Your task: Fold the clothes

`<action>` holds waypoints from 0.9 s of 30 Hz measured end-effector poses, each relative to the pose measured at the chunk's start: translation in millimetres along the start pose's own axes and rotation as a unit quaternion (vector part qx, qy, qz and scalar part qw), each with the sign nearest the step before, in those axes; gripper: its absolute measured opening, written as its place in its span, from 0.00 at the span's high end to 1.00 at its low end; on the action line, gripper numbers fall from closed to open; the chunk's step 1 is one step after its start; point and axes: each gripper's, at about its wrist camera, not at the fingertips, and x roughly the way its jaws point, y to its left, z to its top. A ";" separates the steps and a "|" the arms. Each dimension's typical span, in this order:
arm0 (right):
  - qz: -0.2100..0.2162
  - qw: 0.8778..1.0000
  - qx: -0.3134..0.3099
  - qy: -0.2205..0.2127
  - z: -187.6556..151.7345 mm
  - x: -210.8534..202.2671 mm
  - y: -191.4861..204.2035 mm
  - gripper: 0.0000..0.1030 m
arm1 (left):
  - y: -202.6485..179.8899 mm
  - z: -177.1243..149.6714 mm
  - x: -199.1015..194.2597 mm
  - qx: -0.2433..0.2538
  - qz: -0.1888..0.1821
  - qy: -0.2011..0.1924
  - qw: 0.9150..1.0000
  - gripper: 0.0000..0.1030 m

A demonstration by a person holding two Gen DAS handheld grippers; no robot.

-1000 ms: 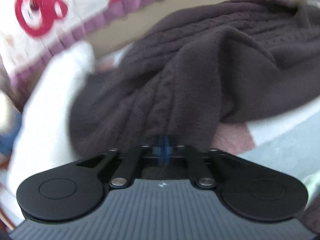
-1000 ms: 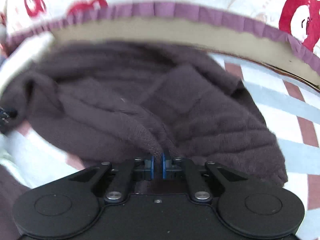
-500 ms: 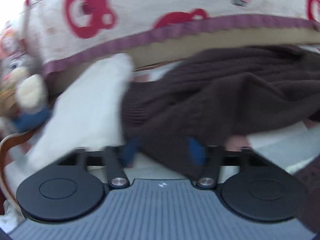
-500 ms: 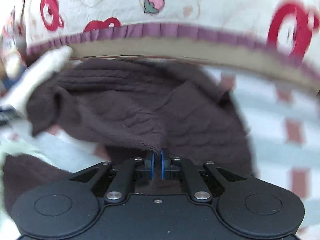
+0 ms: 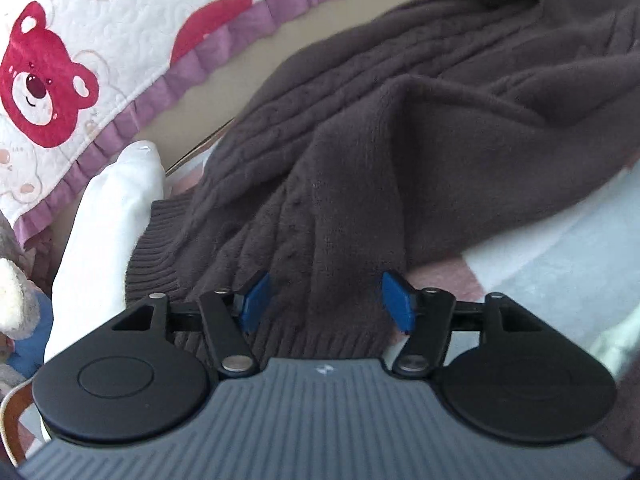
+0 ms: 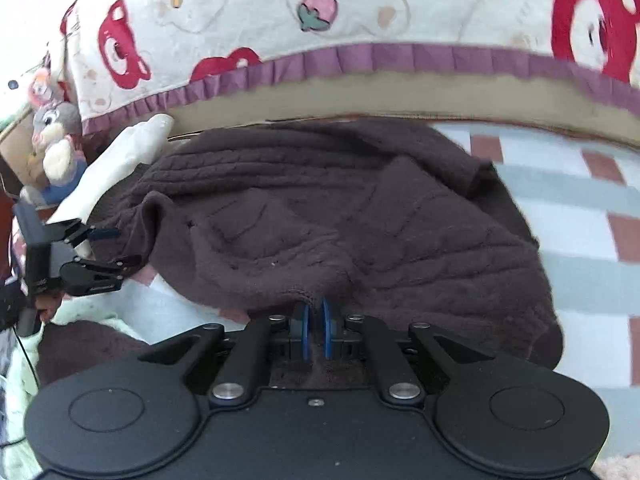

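My right gripper (image 6: 316,334) pinches a fold of the dark brown cable-knit sweater (image 6: 360,216), my left gripper (image 5: 326,300) stands wide over its ribbed hem (image 5: 320,340), untouching, and the sweater lies rumpled on the checked blanket (image 6: 580,240) before the bear-print quilt (image 6: 360,12).

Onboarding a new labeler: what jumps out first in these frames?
The dark brown knit sweater heaped mid-frame on the checked blanket. Behind it runs a white quilt with red bears and a purple frill. The right gripper is shut on the sweater's edge, while the left gripper has open jaws straddling a ribbed cuff.
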 end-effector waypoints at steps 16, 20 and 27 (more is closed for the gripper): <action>0.016 0.995 0.096 -0.018 -0.4 -2.3 -23.6 0.85 | 20.9 3.5 22.8 -0.093 -0.030 0.014 0.995 0.46; 0.008 0.998 0.063 0.016 0.9 9.7 -14.7 0.74 | 19.1 10.7 -5.0 -0.103 0.004 -0.036 0.994 0.86; -0.006 0.996 -0.037 0.080 -4.1 26.6 15.8 0.44 | 46.8 1.2 -64.5 -0.158 0.123 -0.120 0.972 0.92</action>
